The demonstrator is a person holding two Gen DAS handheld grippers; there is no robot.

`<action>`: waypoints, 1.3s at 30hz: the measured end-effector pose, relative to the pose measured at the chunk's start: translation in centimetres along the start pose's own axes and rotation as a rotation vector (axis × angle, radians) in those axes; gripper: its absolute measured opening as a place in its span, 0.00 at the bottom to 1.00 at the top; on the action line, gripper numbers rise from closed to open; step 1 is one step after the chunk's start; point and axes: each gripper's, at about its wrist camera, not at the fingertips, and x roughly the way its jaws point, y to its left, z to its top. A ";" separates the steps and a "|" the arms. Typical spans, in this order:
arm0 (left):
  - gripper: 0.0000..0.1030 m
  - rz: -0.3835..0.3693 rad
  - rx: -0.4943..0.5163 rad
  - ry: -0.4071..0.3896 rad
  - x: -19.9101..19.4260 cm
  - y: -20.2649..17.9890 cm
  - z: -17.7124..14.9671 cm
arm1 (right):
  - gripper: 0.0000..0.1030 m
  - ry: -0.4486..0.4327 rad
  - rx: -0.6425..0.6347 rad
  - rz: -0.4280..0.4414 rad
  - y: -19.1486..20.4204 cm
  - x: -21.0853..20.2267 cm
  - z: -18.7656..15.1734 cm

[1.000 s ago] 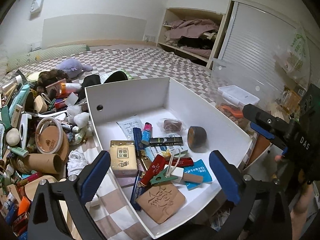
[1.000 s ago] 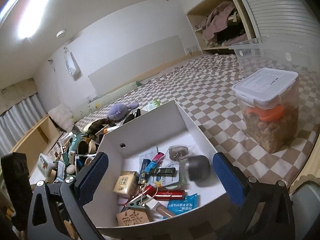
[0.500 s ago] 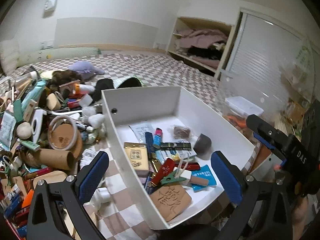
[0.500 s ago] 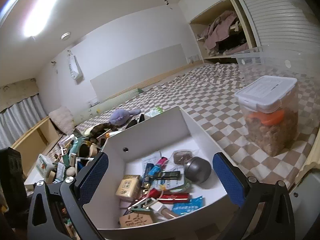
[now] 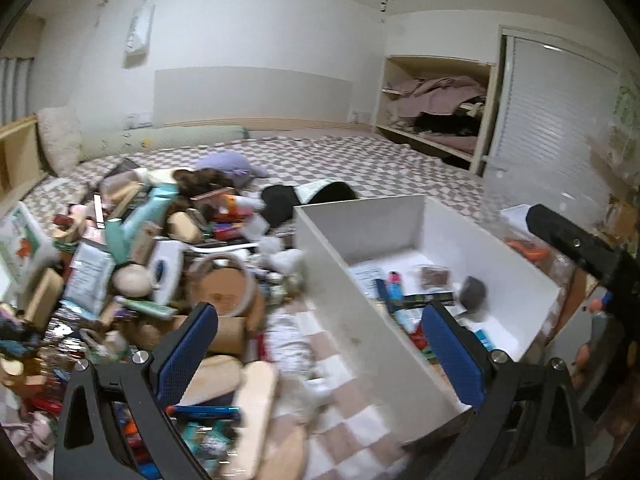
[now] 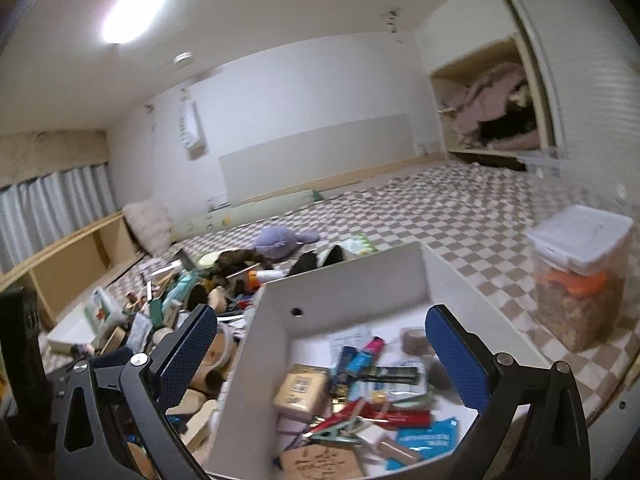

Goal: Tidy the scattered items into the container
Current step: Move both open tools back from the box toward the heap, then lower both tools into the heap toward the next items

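A white open box (image 5: 360,320) stands on the checked bedspread and holds several small items. Among them are a tan carton (image 6: 300,390), a green clip (image 6: 340,430), a blue packet (image 6: 428,436) and a dark round lump (image 5: 474,290). A heap of scattered items (image 5: 140,264) lies left of the box, including a tape ring (image 5: 222,284) and a cardboard tube (image 5: 224,332). My left gripper (image 5: 320,352) hangs open and empty above the box's left wall and the heap's edge. My right gripper (image 6: 320,356) is open and empty above the box's near-left part.
A clear lidded food tub (image 6: 580,276) stands right of the box. A purple plush (image 6: 280,240) and dark clothing (image 5: 304,200) lie behind the heap. Open shelves with clothes (image 5: 436,112) are at the back right. The bedspread (image 6: 440,208) stretches beyond the box.
Both views have swung left, and the left gripper now sits over the box's left wall facing the heap. The dark round lump rolled a little inside the box. Both grippers stayed open.
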 end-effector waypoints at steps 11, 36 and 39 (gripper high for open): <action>1.00 0.151 -0.039 -0.007 -1.8 8.2 -1.2 | 1.00 0.147 -0.075 0.130 7.3 2.7 -0.3; 1.00 0.217 -0.384 0.090 -2.1 23.1 -5.3 | 0.82 0.421 -0.275 0.358 19.7 11.4 -8.0; 1.00 0.183 -0.450 0.079 -2.4 24.5 -5.8 | 0.74 0.460 -0.280 0.372 20.3 12.8 -9.4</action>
